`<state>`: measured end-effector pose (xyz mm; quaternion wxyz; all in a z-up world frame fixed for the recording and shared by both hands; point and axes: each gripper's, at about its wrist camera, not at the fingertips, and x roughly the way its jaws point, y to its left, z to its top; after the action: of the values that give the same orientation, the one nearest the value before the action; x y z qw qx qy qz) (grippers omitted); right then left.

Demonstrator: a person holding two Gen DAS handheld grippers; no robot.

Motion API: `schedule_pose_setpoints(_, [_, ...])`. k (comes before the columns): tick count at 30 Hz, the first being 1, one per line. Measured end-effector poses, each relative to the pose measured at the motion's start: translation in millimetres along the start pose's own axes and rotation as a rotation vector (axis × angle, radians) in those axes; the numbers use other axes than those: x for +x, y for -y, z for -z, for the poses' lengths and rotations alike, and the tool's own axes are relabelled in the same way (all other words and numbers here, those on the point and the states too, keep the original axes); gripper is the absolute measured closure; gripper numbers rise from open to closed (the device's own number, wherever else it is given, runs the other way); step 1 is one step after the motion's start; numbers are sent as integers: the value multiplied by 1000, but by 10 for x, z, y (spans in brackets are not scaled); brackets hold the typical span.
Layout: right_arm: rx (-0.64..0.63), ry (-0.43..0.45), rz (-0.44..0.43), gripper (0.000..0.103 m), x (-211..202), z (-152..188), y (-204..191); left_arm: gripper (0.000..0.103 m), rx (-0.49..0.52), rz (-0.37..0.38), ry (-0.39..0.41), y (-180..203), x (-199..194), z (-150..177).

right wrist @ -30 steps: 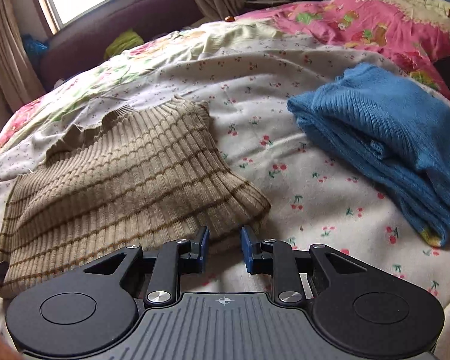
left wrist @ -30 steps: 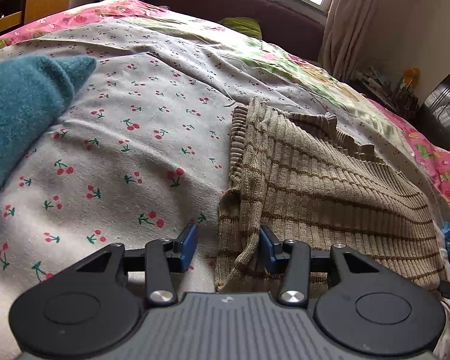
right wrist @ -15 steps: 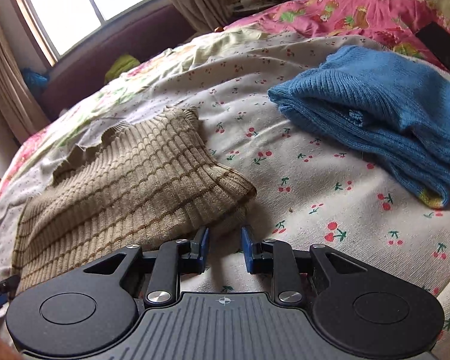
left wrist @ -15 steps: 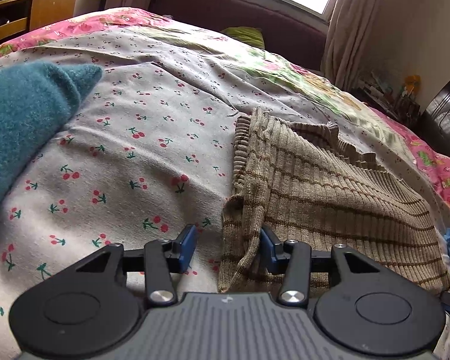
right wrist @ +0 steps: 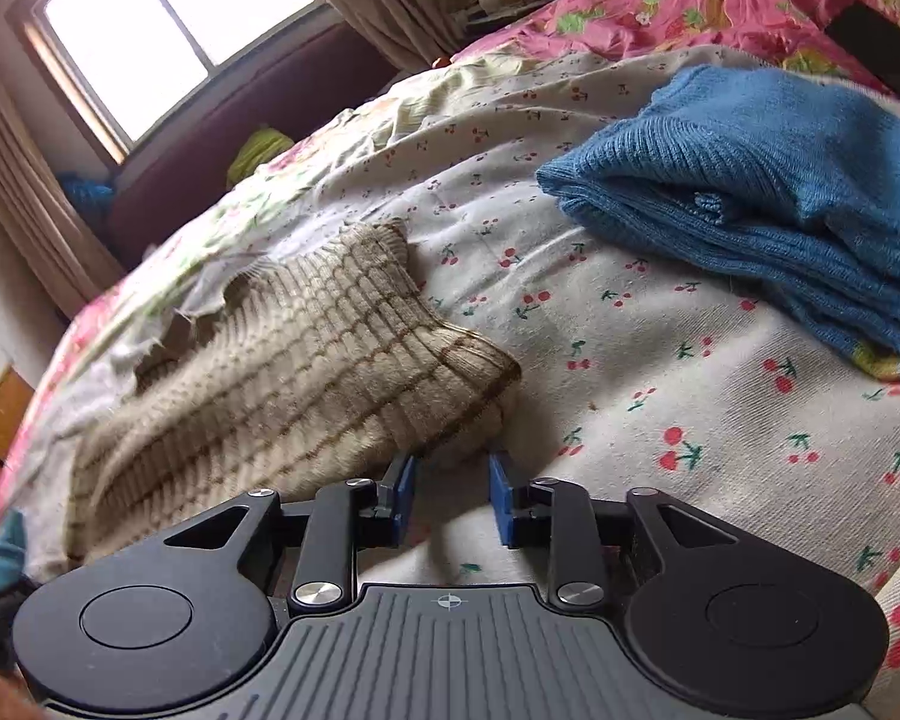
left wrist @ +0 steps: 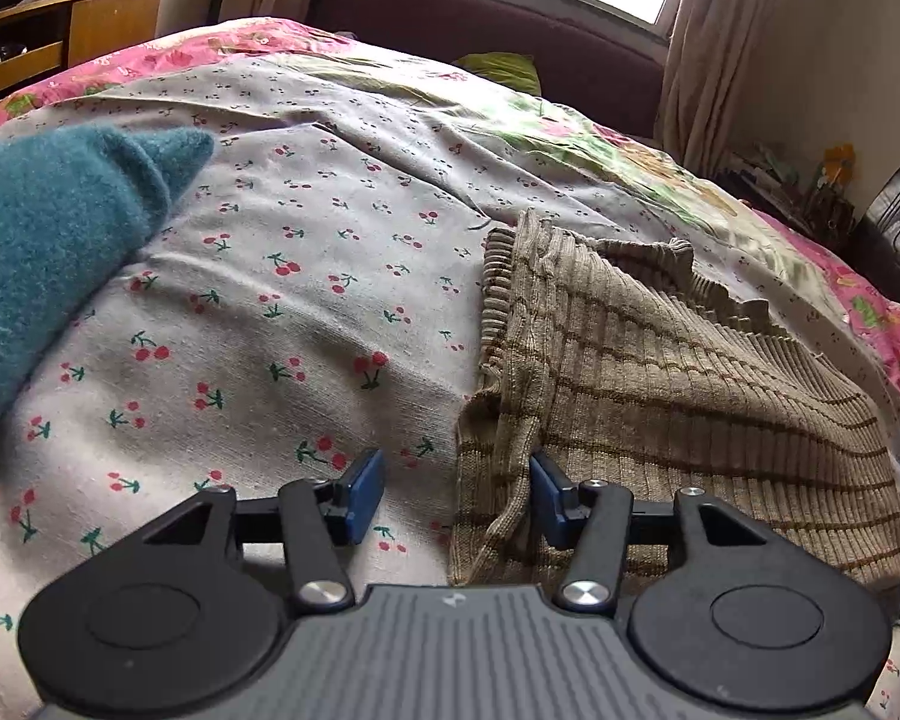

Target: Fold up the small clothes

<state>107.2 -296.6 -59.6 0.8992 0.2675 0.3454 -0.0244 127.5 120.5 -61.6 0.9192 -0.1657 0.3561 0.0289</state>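
Note:
A beige ribbed sweater with brown stripes (left wrist: pixel 678 384) lies folded on the cherry-print bedsheet (left wrist: pixel 306 324). My left gripper (left wrist: pixel 456 495) sits at the sweater's near left corner. Its jaws are opening; the corner edge lies between them, against the right pad, and the pads do not press on it. In the right wrist view the same sweater (right wrist: pixel 294 384) lies left of centre. My right gripper (right wrist: pixel 450 498) is at its near right corner, jaws opening, with only sheet between the pads; the corner lies just beyond the tips.
A teal knit garment (left wrist: pixel 48 258) lies at the left of the bed. A folded blue sweater (right wrist: pixel 768 210) rests to the right. A pink floral quilt (right wrist: pixel 660 6), a dark headboard (left wrist: pixel 486 18), curtains and a wooden cabinet (left wrist: pixel 60 36) ring the bed.
Both grippers' jaws have widened. The right gripper has rolled and shifted, so the sweater's corner now lies just beyond its tips. The left hand has stayed put.

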Motion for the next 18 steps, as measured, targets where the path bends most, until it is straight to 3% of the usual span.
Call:
schedule_pose_setpoints(12, [337, -14, -166, 71, 297, -114, 242, 38, 36, -16, 9, 62, 9, 33])
schedule_pose_setpoints(18, [411, -19, -209, 73, 189, -39, 367, 38, 29, -12, 22, 60, 1, 35])
